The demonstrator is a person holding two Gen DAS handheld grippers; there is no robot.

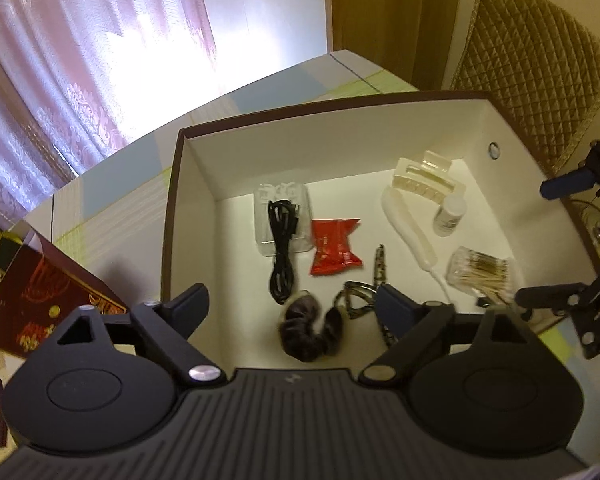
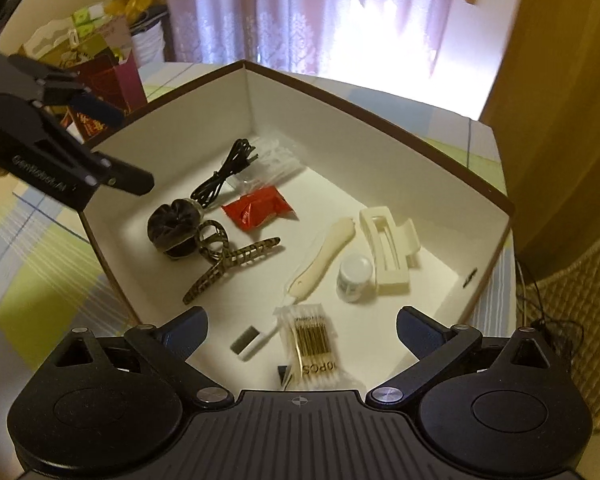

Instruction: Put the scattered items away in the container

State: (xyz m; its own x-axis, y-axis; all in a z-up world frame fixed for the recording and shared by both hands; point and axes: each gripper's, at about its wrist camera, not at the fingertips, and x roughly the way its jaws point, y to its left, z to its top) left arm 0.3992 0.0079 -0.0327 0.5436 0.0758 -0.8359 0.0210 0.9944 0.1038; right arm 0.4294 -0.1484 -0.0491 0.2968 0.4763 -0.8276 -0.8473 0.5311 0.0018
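The box, white inside with a brown rim, sits on the worktop directly ahead of both grippers. All visible items lie on its floor.

Left gripper: fingers spread wide, nothing between them. Right gripper: fingers likewise spread and empty, hovering over the near edge of the box.

Orientation of items, seen from the right gripper:
- Patterned hair claw: ahead and left, long axis diagonal, tips pointing near-left and far-right.
- Cream shoehorn-shaped piece: straight ahead, long axis running away and slightly right.
- White hair claw: ahead-right, long axis roughly along the gripper's forward line.
- Cotton swab pack: between the fingers, sticks running fore-aft; its near end is cut off by the gripper body.
- Black cable: far left, bundled, diagonal, lying partly on a clear plastic case.
- Red packet and dark scrunchie: ahead-left, the scrunchie touching the patterned hair claw.
- Small white bottle: just beside the white hair claw; label unreadable.

A small dark-and-white object beside the swab pack cannot be identified. In the left wrist view, the right finger covers part of the patterned hair claw.

Surroundings: gift bags beyond the box to the left, a curtain behind, a quilted chair back.
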